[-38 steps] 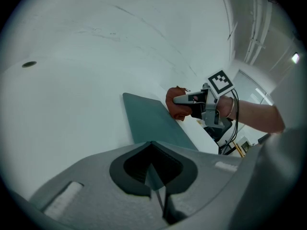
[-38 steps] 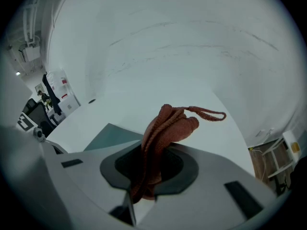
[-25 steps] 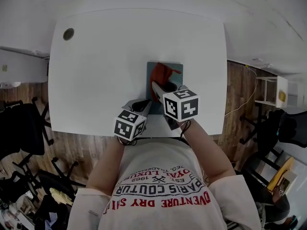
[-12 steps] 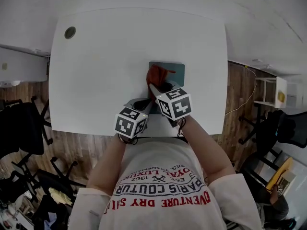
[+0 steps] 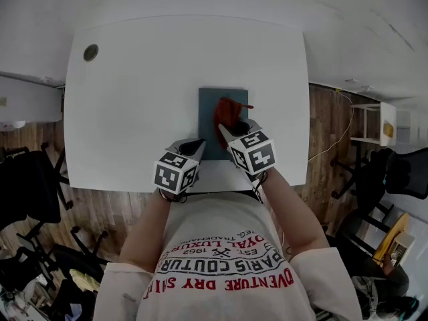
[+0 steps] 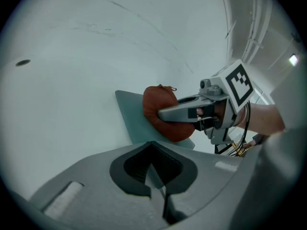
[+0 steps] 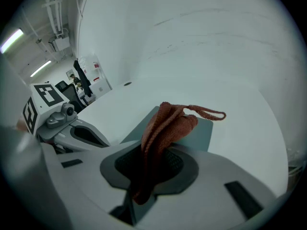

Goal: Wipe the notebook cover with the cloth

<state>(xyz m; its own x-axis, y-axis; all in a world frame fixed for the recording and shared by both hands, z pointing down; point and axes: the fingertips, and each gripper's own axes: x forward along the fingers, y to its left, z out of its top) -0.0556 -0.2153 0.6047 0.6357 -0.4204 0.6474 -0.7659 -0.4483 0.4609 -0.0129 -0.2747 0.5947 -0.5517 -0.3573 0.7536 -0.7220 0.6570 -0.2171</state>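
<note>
Grippers on cloth (image 5: 229,111) and notebook (image 5: 208,112)
Long axis near-to-far, the notebook lies by the tabletop's (image 5: 147,85) near edge; right gripper (image 5: 229,128) clamps the red cloth on its cover, left gripper (image 5: 198,146) pinches its near-left corner.

A white table (image 5: 147,99) with rounded corners fills the middle of the head view, a small round hole (image 5: 90,52) near its upper left corner. Wooden floor (image 5: 100,206) shows below and to either side. Black office chairs (image 5: 27,192) crowd the lower left. At the right edge stand a small white shelf unit (image 5: 378,122) and another dark chair (image 5: 401,172), with a pale cable (image 5: 334,136) trailing across the boards.
</note>
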